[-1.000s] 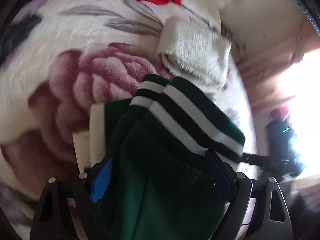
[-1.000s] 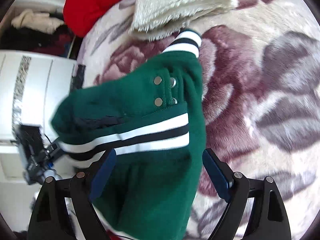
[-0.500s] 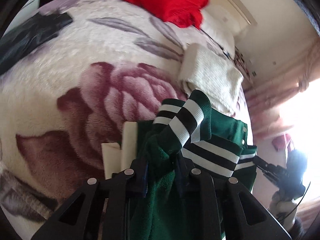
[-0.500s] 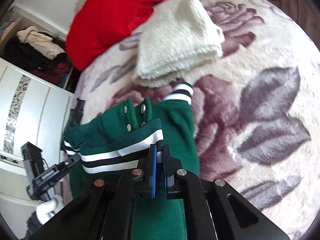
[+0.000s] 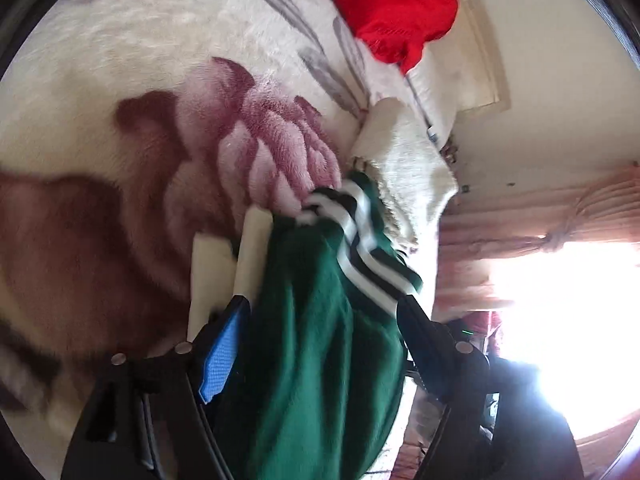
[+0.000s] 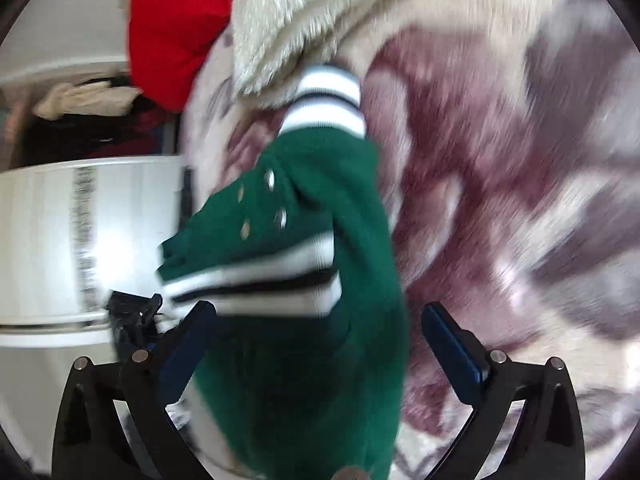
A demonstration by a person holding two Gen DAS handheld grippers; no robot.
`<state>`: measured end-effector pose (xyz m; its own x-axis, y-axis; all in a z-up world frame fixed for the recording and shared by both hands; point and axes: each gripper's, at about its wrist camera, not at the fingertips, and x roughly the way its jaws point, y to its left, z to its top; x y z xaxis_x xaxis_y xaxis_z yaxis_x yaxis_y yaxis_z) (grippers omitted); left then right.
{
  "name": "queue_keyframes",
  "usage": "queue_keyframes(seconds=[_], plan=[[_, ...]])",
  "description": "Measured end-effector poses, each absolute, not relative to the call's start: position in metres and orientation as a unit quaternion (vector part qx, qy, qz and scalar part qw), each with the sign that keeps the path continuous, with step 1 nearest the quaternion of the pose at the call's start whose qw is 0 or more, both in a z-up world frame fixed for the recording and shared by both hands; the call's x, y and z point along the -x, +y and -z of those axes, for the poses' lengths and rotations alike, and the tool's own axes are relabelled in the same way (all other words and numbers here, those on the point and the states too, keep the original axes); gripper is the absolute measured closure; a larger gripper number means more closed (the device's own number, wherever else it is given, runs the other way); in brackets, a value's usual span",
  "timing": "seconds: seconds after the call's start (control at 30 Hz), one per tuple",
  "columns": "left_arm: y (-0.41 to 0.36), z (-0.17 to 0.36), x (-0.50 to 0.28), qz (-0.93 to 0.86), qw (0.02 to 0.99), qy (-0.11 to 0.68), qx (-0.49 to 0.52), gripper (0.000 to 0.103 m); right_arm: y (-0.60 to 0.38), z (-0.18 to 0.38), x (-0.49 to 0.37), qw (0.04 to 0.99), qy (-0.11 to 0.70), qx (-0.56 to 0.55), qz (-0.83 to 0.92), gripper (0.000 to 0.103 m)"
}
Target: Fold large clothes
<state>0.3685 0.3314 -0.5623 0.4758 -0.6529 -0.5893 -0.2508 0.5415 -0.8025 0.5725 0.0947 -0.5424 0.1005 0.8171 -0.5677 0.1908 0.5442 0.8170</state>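
A dark green jacket [image 5: 320, 352] with white and black striped cuffs and hem lies bunched on the flowered blanket [image 5: 120, 128]. In the left wrist view my left gripper [image 5: 320, 316] is open, its fingers spread on either side of the green cloth. In the right wrist view the jacket [image 6: 312, 320] shows metal snap buttons and a striped band. My right gripper [image 6: 320, 320] is open too, its fingers wide apart around the cloth. A striped cuff [image 6: 328, 100] lies against a folded cream fleece.
A folded cream fleece garment [image 5: 404, 168] lies just beyond the jacket, also in the right wrist view [image 6: 304, 8]. A red garment [image 5: 392, 8] sits at the far end of the bed. A white cabinet [image 6: 60, 240] stands left of the bed. A bright window [image 5: 560, 320] is at right.
Half a second ago both grippers were shut on the green jacket. Both have opened and let it go. The jacket has dropped back onto the blanket and both cameras have come closer to it.
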Motion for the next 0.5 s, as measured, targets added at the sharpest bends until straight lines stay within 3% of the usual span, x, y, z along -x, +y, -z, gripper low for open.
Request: queue_keyframes(seconds=[0.13, 0.3, 0.33, 0.37, 0.4, 0.5], plan=[[0.339, 0.561, -0.320, 0.108, 0.732, 0.473, 0.478, 0.029, 0.130, 0.596, -0.567, 0.550, 0.662, -0.397, -0.318, 0.000], [0.342, 0.564, -0.270, 0.019, 0.758, 0.452, 0.470, 0.029, 0.160, 0.599, -0.580, 0.561, 0.649, -0.400, -0.323, 0.001], [0.341, 0.567, -0.265, 0.008, 0.757, 0.447, 0.478, 0.029, 0.162, 0.597, -0.579, 0.566, 0.650, -0.398, -0.313, 0.008], [0.340, 0.568, -0.259, 0.002, 0.753, 0.443, 0.486, 0.029, 0.161, 0.594, -0.576, 0.573, 0.646, -0.404, -0.303, 0.034], [0.340, 0.571, -0.256, -0.004, 0.752, 0.442, 0.489, 0.029, 0.157, 0.590, -0.571, 0.578, 0.642, -0.418, -0.283, 0.050], [0.338, 0.564, -0.247, -0.015, 0.764, 0.442, 0.469, 0.029, 0.136, 0.566, -0.533, 0.596, 0.608, -0.480, -0.211, 0.065]])
